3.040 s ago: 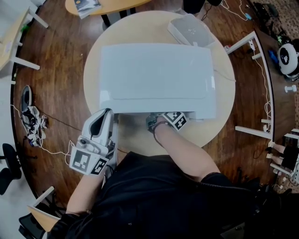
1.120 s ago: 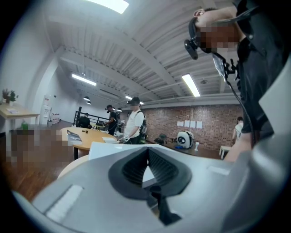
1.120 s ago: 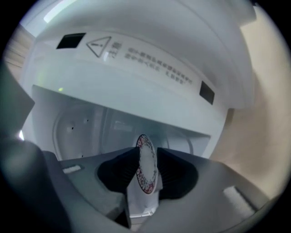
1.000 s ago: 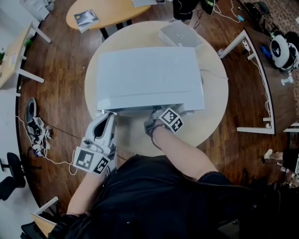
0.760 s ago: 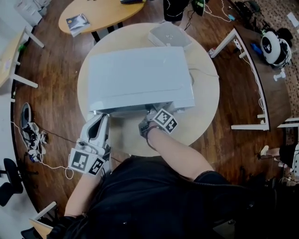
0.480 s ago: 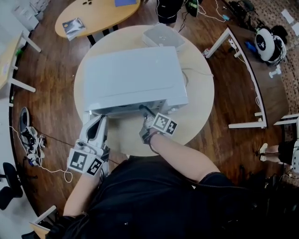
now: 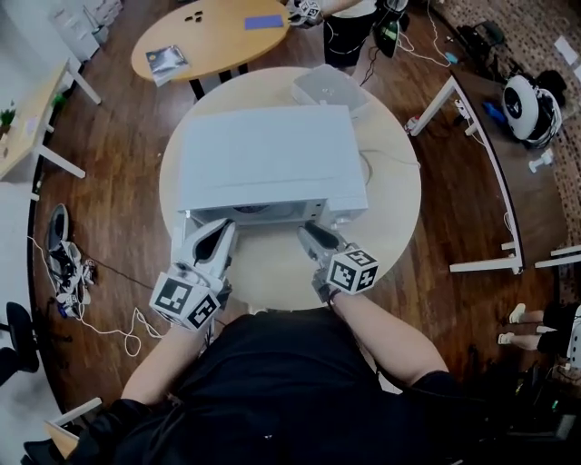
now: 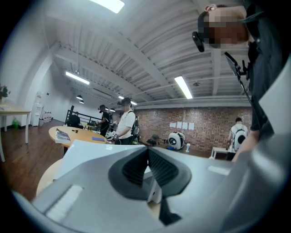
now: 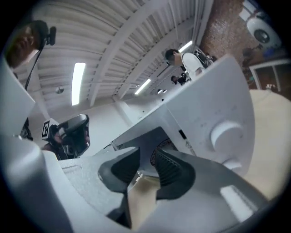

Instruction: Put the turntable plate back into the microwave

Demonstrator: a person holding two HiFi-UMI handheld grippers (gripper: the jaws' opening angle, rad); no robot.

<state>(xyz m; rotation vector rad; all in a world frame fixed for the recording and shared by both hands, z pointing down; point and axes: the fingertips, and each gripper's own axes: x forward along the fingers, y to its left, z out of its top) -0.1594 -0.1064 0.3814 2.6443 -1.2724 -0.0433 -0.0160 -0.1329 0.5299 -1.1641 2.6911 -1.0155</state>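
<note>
The white microwave (image 7: 263, 154) stands on a round beige table (image 7: 390, 209), its open front toward me. Inside the cavity a dark round rim shows, apparently the turntable plate (image 7: 270, 212), also glimpsed past the jaws in the right gripper view as the plate (image 9: 160, 146). My right gripper (image 7: 311, 230) hovers just outside the opening. Its jaws are closing with a gap between them and nothing in it. My left gripper (image 7: 222, 229) sits at the front left corner of the microwave (image 8: 91, 154). Its pads meet at the tips.
A white box (image 7: 331, 88) lies behind the microwave. The control knob (image 9: 226, 134) is on the front's right side. An oval table (image 7: 209, 27) stands beyond, a white frame (image 7: 454, 91) to the right, and shoes and cables (image 7: 59, 245) on the floor at left.
My right gripper has drawn back out of the microwave's opening, risen and rolled over. The left gripper has edged slightly along the front. My head view has shifted.
</note>
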